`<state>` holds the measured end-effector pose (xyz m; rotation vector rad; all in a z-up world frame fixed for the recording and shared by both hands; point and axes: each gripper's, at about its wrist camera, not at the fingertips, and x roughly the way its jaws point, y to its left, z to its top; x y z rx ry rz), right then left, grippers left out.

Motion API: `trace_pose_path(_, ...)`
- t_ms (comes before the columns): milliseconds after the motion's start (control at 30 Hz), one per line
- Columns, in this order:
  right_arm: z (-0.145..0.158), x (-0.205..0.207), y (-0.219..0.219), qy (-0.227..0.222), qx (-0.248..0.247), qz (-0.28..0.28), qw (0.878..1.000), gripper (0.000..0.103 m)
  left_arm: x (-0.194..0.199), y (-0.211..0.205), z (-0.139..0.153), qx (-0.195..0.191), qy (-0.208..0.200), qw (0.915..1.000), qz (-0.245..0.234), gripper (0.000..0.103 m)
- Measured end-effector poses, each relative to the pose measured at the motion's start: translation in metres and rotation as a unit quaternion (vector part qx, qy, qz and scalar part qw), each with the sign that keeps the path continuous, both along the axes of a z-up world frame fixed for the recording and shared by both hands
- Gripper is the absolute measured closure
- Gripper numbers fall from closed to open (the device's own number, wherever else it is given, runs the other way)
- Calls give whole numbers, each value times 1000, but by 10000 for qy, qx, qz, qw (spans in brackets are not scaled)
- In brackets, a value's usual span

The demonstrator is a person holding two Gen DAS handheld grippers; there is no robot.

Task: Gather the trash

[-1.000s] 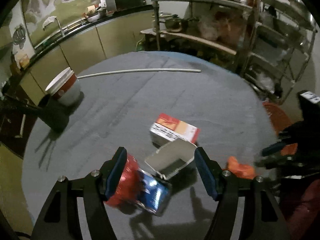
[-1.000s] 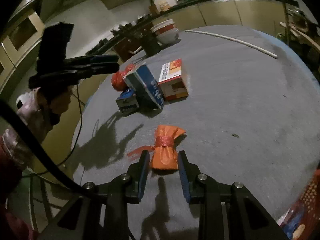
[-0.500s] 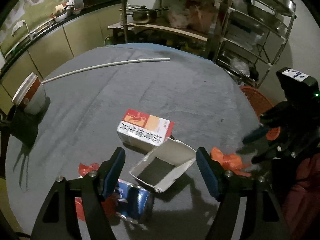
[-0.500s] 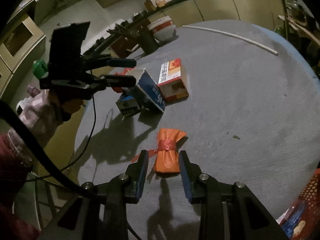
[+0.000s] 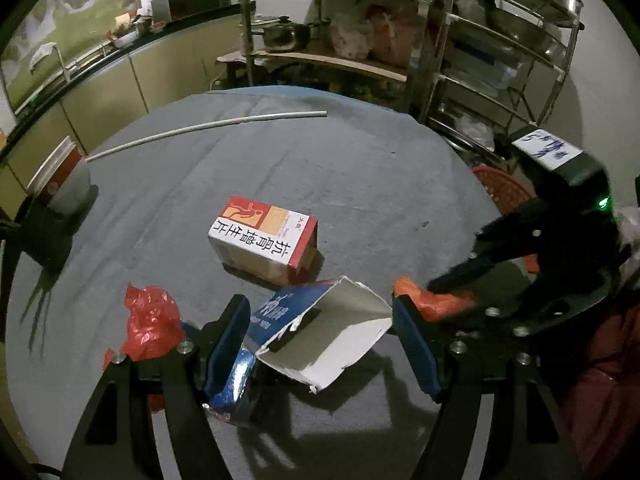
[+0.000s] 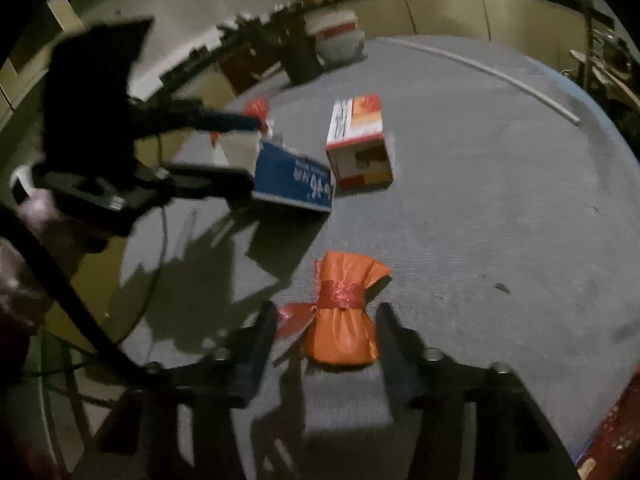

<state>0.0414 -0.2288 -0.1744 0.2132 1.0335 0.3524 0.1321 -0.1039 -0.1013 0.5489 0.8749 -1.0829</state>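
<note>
A torn blue-and-white carton [image 5: 320, 332] lies on the grey round table [image 5: 360, 168]. My left gripper [image 5: 322, 332] is open and straddles it, pads close to its sides. A crumpled red plastic bag [image 5: 148, 320] and a blue foil scrap [image 5: 232, 384] lie by the left finger. A red-and-white box [image 5: 264, 240] sits just beyond. In the right wrist view an orange tied bundle [image 6: 344, 328] lies between the fingers of my right gripper [image 6: 328, 340]. Those jaws are closing, with a gap still showing on the left side.
A long white rod [image 5: 208, 126] lies across the far side of the table. A red-and-white bowl [image 5: 60, 176] stands at the left edge. A red basket [image 5: 504, 188] sits beyond the right edge, with metal shelving [image 5: 500, 52] behind. A person's sleeve [image 5: 600, 380] is at the right.
My left gripper has moved from over the red bag to the carton and come lower around it. My right gripper has moved in around the orange bundle, its jaws now wider.
</note>
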Motion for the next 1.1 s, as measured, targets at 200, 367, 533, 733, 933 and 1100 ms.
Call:
trace_pose_path(200,4,-8,-9,-150,-107,-125,9998,75,-24,21,0,-239,276,9993,74,29)
trace_pose_path(367,7,-28,-33,-137,-119,-375,9991,75,-56,54,8,-702,372,9948,645,29)
trace_pose_path(533,16,-47,-44,-281,22,-549,9981,75,-72,67,10,-946,128,9722,2140,25)
trace_pose_path(733,25,-61,-42,-475,128,-577,9971,75,-47,47,-28,-670,463,9512,2977,25)
trace_pose_path(933,32,-75,-58,-617,334,-810,9942,75,-36,25,-52,-356,472,9495,3083,25)
trace_pose_path(1100,29,-83,-69,-620,497,-963,9922,75,-35,26,-67,-405,874,9402,3266,40)
